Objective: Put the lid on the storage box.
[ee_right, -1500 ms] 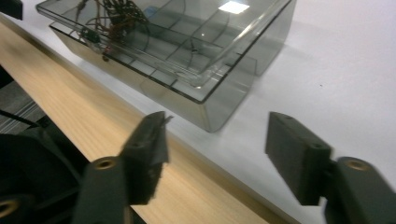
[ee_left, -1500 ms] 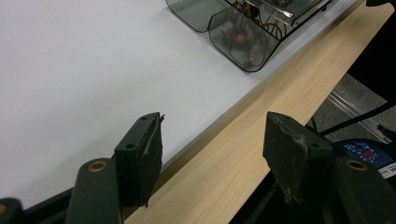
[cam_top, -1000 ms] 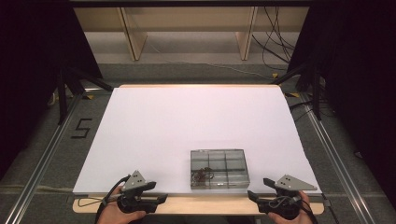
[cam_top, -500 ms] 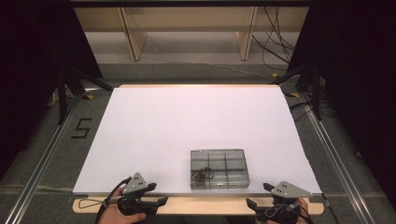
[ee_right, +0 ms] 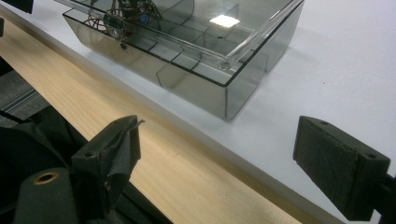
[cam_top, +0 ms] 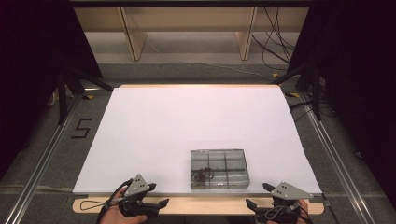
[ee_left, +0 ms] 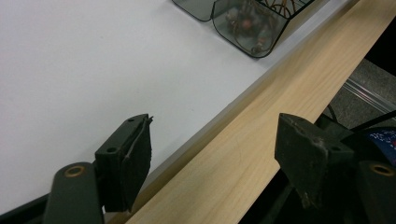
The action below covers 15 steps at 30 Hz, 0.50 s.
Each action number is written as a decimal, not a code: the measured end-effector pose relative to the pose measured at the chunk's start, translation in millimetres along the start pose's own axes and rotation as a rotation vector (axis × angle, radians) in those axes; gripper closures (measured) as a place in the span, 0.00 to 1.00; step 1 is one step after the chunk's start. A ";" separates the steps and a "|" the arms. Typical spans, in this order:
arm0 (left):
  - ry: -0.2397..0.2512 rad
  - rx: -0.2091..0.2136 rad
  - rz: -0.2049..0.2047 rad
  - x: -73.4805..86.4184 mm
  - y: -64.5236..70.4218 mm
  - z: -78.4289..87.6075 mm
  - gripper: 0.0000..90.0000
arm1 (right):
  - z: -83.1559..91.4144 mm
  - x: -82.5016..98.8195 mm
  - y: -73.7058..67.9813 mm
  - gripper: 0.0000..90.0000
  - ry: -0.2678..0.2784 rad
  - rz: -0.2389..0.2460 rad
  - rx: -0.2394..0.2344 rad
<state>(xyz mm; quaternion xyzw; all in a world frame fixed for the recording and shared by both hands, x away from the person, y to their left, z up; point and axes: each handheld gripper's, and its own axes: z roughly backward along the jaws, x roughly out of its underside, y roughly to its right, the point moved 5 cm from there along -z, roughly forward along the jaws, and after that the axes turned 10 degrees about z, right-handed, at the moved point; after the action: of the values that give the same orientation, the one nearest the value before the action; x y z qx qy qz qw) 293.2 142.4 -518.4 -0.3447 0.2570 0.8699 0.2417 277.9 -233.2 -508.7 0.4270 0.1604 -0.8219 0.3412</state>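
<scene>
A smoky clear plastic compartment box (cam_top: 218, 169) lies on the white board (cam_top: 187, 126) near its front edge. Small wires and beads (cam_top: 201, 175) sit in its front left compartment. My left gripper (cam_top: 158, 196) rests at the wooden front strip, left of the box, pointing right. Its jaws have just been opening and hold nothing; in the left gripper view the gripper (ee_left: 215, 140) is open over the board's edge, the box (ee_left: 247, 28) far ahead. My right gripper (cam_top: 258, 196) lies right of the box and has also opened wider; in the right gripper view the gripper (ee_right: 217, 135) is open and empty, facing the box (ee_right: 196, 46).
A light wooden strip (cam_top: 205, 205) runs along the board's front edge. Metal rails (cam_top: 42, 163) flank the table on the grey floor. Wooden shelving (cam_top: 187, 28) and loose cables (cam_top: 275, 42) stand beyond the far edge.
The right gripper has shifted slightly toward the near edge. The left gripper and the box have stayed in place.
</scene>
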 end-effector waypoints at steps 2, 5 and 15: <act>-0.008 0.007 -0.003 0.4 -0.1 0.8 0.30 | 0.5 0.2 0.2 0.18 -0.008 0.001 0.000; -0.011 0.010 -0.003 0.8 -0.2 0.3 0.30 | 0.3 0.4 0.2 0.18 -0.009 0.000 0.000; -0.008 0.000 0.001 1.1 -3.7 -1.2 0.30 | -0.9 1.3 0.8 0.18 -0.013 -0.003 -0.007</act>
<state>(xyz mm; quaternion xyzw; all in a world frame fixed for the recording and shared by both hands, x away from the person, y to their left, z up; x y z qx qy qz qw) 295.2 144.7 -521.0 -0.3412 0.2564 0.8712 0.2425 278.6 -233.8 -510.3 0.4202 0.1614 -0.8246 0.3426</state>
